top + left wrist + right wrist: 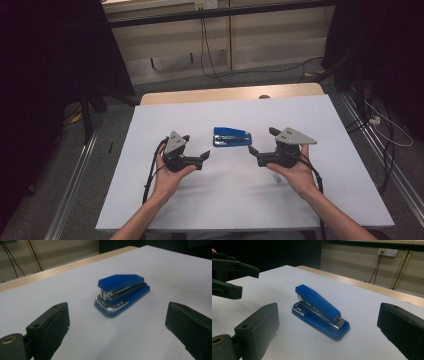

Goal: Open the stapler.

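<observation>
Blue stapler [231, 136] lies flat on the white surface [250, 200], roughly mid-width, a bit past centre toward the far edge. It sits between the two tools and slightly beyond them, touching neither.

Left hand-held gripper [196, 148]: jaws spread wide, nothing between them, tips pointing inward toward the stapler's left end. In the left gripper view the stapler [122, 294] is centred in the gap ahead, metal nose end toward the camera.

Right hand-held gripper [262, 141]: also spread wide and empty, tips aimed at the stapler's right end. In the right gripper view the stapler [320, 311] lies ahead at a diagonal; the left hand-held gripper [238, 280] shows at upper left.

Room: bare surface all around the stapler, side and near edges well apart from it. Bare wood strip [230, 93] along the far edge.

Pose: both forearms come in from the near edge, palms cupped under the tool bodies, grey plates on top, the two hands roughly mirrored.
</observation>
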